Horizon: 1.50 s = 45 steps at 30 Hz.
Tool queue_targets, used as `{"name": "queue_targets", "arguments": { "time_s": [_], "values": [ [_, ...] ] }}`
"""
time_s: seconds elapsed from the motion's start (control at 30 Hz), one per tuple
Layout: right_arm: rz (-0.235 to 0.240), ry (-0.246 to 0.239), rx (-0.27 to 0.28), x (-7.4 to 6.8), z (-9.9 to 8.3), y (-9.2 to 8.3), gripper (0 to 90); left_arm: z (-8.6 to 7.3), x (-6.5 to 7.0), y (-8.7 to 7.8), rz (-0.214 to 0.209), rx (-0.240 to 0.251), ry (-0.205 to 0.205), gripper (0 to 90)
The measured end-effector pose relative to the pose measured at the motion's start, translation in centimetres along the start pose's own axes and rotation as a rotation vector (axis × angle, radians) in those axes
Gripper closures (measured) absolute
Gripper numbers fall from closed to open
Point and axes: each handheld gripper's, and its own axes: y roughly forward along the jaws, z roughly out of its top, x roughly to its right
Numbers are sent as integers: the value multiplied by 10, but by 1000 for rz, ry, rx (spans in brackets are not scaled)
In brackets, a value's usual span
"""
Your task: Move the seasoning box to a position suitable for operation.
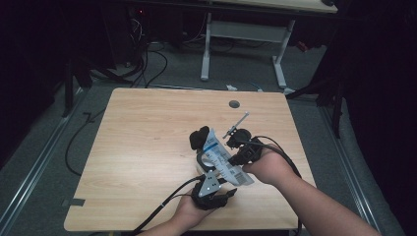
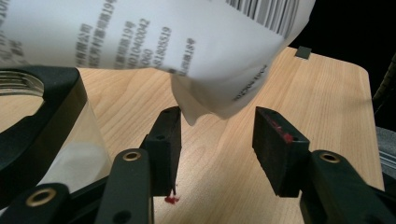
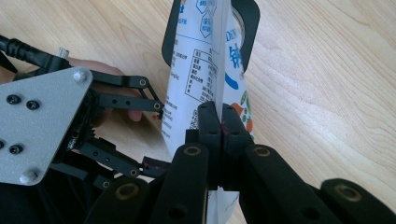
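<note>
While your right gripper [image 3: 220,122] has its two black jaws pressed tight together on the printed pouch [image 3: 201,74], pinching the flat white packet between the pads, your left gripper [image 2: 215,140] stands roughly half open with nothing clamped. In the left gripper view the pouch's lower corner [image 2: 205,105] hangs just above the gap between the pads, apart from both of them as far as the view shows; a red smear marks the right pad [image 2: 280,135], and another marks the lower tip of the left one.

In the high view the pouch [image 1: 223,160] lies slanted over the near right part of the wooden table [image 1: 147,147], its barcode end toward you and its far end up against a black holder [image 1: 199,138]. Your right hand [image 1: 268,167] comes in from the right of it, your left hand [image 1: 196,209] from the near edge, with the grey three-cornered plate [image 1: 210,181] of the left gripper just beneath the pouch's near end.

In the right gripper view the pouch rises from the closed jaws toward a black ring-shaped frame [image 3: 250,28], with the left gripper's linkage [image 3: 123,95] just beside its left edge.
</note>
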Motion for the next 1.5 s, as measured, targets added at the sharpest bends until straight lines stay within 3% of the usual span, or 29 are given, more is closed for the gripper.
{"name": "queue_targets", "arguments": {
  "time_s": [0.33,0.5,0.63,0.8,0.97,1.07,1.27,1.4,1.5],
  "values": [
    [2,2,1,0,1,0,900,-1,0,0,-9,-9,17,440],
    [2,5,0,0,0,0,900,-1,-2,-5,-1,-39,40,410],
    [-1,4,0,0,-1,-1,900,-7,-4,-17,-1,-51,51,405],
    [-3,11,0,0,0,-2,900,-9,-11,-33,7,-34,18,405],
    [-3,16,-13,0,1,0,899,-9,-22,-51,32,-12,10,408],
    [-2,2,-12,1,2,1,899,-14,-32,-64,66,-10,11,415],
    [1,-1,-12,2,1,2,899,-23,-61,-89,142,17,-51,427],
    [-3,-1,-9,2,0,1,899,-27,-78,-103,232,12,-42,430],
    [-2,1,-9,3,0,1,899,-30,-94,-109,249,9,-101,425]
  ]
}}
